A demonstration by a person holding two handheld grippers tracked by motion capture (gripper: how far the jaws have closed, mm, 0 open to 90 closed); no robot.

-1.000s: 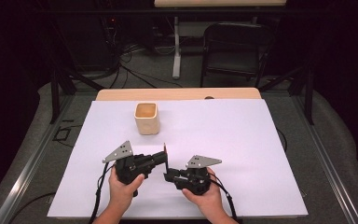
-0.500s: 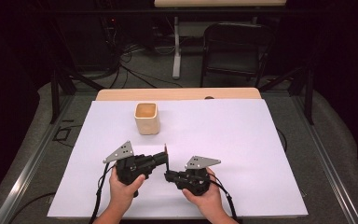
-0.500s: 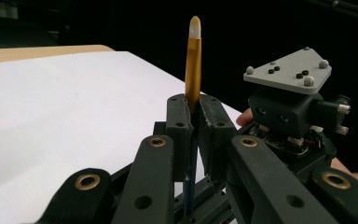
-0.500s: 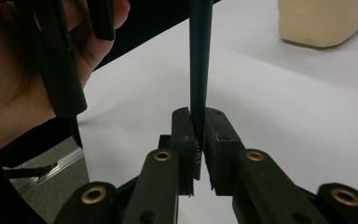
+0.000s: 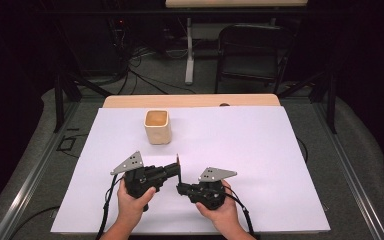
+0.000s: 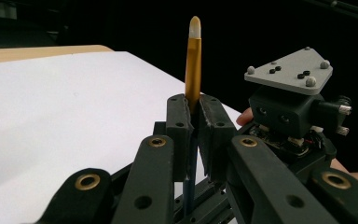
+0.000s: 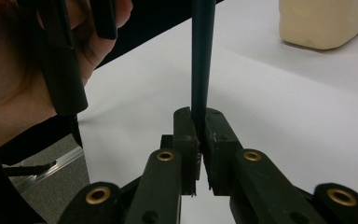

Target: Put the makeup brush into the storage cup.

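Observation:
A paintbrush [image 6: 193,60] with a dark blue handle, gold ferrule and pale tip stands upright between my two grippers. My left gripper [image 6: 196,121] is shut on it just below the ferrule. In the high view the left gripper [image 5: 178,171] points right at the brush [image 5: 178,162]. My right gripper [image 7: 200,135] is shut on the lower handle [image 7: 202,56]; its jaws have just been closing on it. Seen from above, the right gripper [image 5: 180,189] points left, under the left one. A beige square cup [image 5: 157,126] stands farther back on the white sheet [image 5: 260,150].
The white sheet covers a wooden table [image 5: 190,101]. The cup [image 7: 326,21] also appears at the top right of the right gripper view. A dark chair [image 5: 250,50] and cables lie beyond the table. The left hand [image 7: 23,70] is close by the right gripper.
The right gripper's jaws have drawn in onto the brush handle. Both hands and the brush stay where they were.

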